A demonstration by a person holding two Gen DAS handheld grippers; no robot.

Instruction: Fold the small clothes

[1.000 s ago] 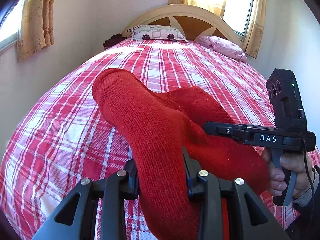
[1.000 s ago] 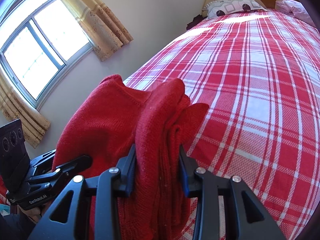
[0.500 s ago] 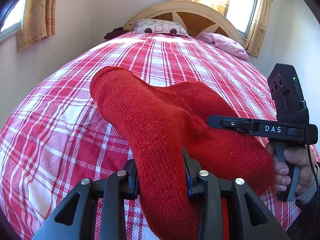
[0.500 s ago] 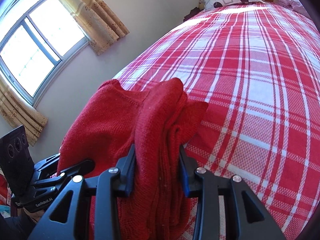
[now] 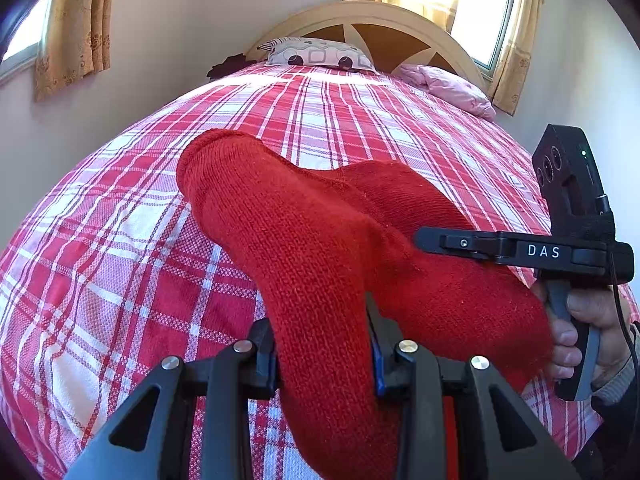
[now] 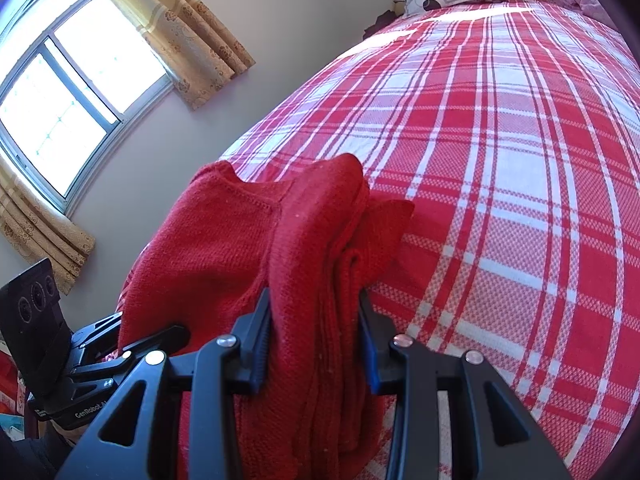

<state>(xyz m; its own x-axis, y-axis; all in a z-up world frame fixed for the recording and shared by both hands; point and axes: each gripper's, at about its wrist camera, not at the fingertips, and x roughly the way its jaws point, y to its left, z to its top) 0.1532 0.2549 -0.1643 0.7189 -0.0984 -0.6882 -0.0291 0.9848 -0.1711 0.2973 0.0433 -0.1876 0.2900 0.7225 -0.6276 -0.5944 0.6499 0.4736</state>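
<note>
Red knit garment (image 5: 320,264), left wrist view: a thick fold of it stands clamped between the jaws of the left gripper (image 5: 322,354), and its rounded far end reaches out over the checked bedspread (image 5: 120,248). Against the frame a second earlier, that far end sits lower and closer to the bedspread, and the headboard (image 5: 360,32) and pillow (image 5: 316,52) appear higher in the picture; the gripper has dipped slightly and has since settled. At right, the right gripper (image 5: 424,238) is seen from the side, gripped by a hand (image 5: 576,328), its fingers reaching into the same cloth.

Right wrist view: several stacked layers of the red knit garment (image 6: 316,292) are pinched between the jaws of the right gripper (image 6: 316,348); the grip looks the same as a second ago. The bundle hangs just above the near left part of the checked bedspread (image 6: 500,200). The left gripper (image 6: 132,348) shows at lower left, beside the cloth.

Judgement: the garment, already doubled, is being lowered toward the bed for laying flat; both grips are unchanged, so release has not begun.
</note>
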